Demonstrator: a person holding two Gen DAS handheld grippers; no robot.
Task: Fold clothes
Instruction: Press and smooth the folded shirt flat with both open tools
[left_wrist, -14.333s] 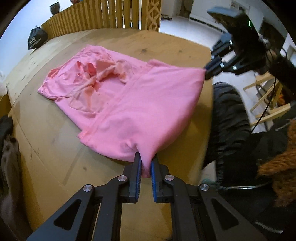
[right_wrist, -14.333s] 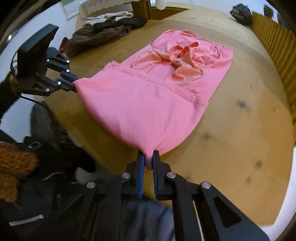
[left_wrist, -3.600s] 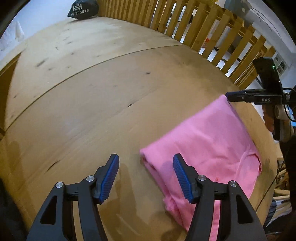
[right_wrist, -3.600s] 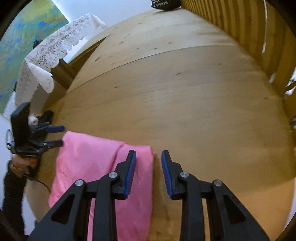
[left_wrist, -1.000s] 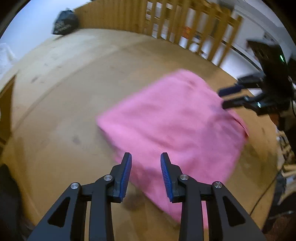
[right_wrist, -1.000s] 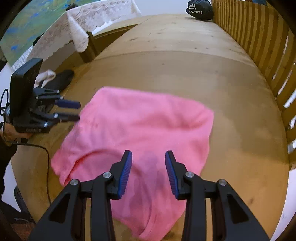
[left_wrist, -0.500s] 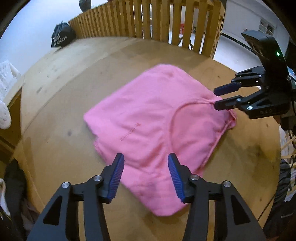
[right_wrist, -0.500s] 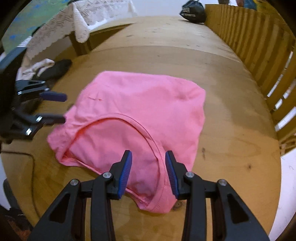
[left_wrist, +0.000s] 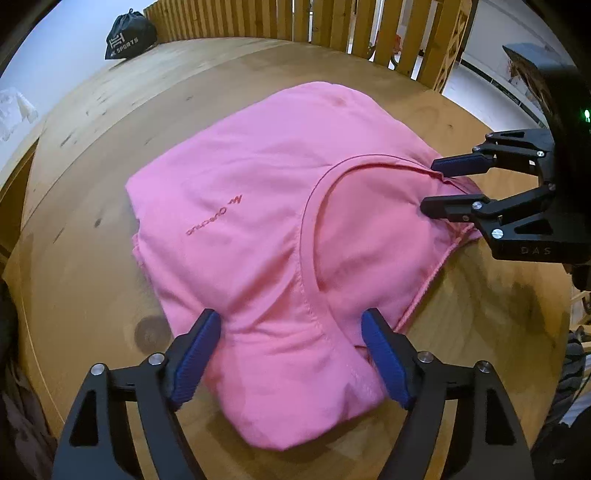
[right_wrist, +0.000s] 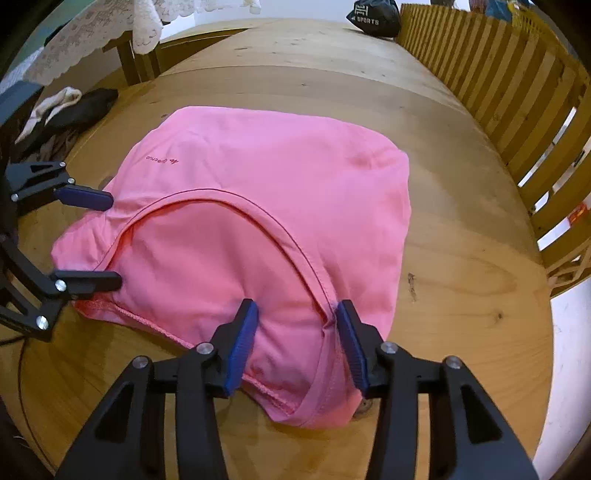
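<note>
On the wooden table, pink garment lies between both opening, unclenched grippers.

Plain pink garment, darker pink stitched logo. Honey-brown wood-grain worktop. Black bag, white lettering. White lace cloth.

Both wrist views look steeply down, close (from opposite ends) — sharing the pink garment.

Both claws (left, right) opening.
</note>
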